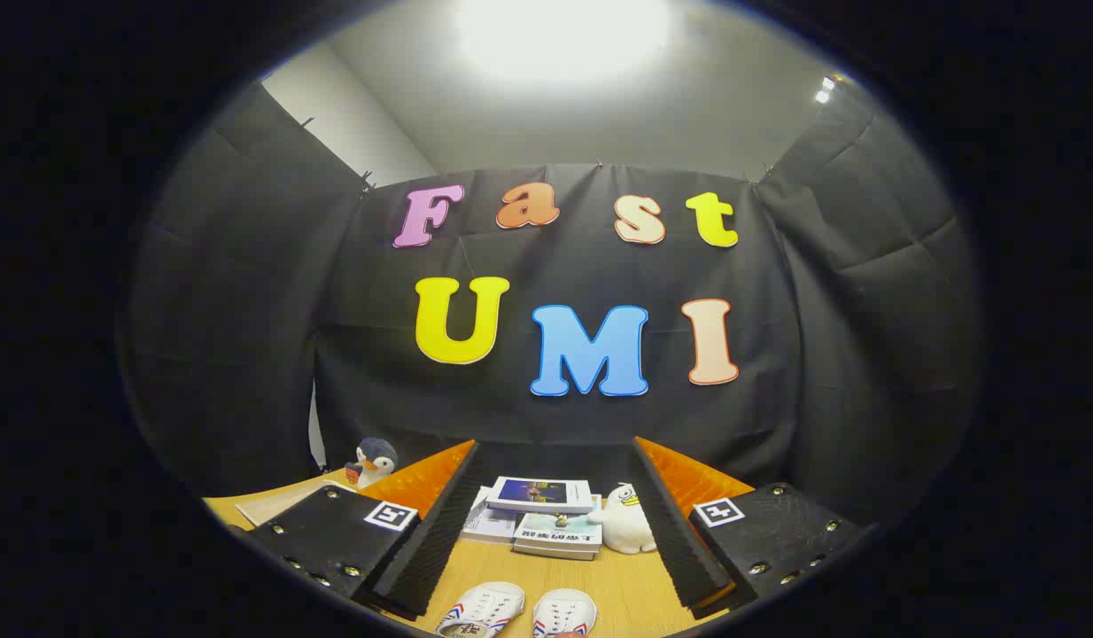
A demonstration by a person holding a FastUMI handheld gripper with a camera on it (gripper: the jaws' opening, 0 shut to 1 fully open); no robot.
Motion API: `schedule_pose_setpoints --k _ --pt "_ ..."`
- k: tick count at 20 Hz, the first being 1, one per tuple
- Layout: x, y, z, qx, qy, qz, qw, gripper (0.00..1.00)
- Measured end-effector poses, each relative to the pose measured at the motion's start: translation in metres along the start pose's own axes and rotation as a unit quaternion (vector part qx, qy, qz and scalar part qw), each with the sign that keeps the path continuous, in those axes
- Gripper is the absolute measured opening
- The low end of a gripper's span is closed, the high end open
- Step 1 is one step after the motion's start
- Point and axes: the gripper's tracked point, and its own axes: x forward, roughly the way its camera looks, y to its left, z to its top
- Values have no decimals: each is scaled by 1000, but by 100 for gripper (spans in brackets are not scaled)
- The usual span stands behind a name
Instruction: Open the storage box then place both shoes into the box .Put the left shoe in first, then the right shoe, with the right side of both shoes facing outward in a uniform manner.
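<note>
Two white shoes with red and blue stripes lie side by side on the wooden table, low between my fingers: one shoe (pixel 483 610) on the left and the other shoe (pixel 565 614) on the right, toes pointing away from me. My gripper (pixel 555 496) is open, held above the table with nothing between its fingers (pixel 431 523). The shoes lie below and nearer to me than the fingertips.
A stack of books (pixel 539 518) sits on the table (pixel 617 585) beyond the shoes, between the fingers. A white plush toy (pixel 624 521) rests right of the books. A penguin plush (pixel 370 461) stands at the far left by a sheet of paper (pixel 276 503).
</note>
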Motion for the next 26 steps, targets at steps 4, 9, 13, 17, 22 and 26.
schedule_pose_setpoints --k 4,9,13,17,22,26 --pt "-2 -1 -1 7 0 -7 1000 98" --pt "-6 -1 -2 7 1 -11 1000 98" --pt "-8 1 -2 8 0 -11 1000 98" --pt "-10 5 -1 8 0 -7 1000 98" --pt "-12 13 -6 18 5 4 1000 98" --pt "-15 31 -23 70 30 38 996 98"
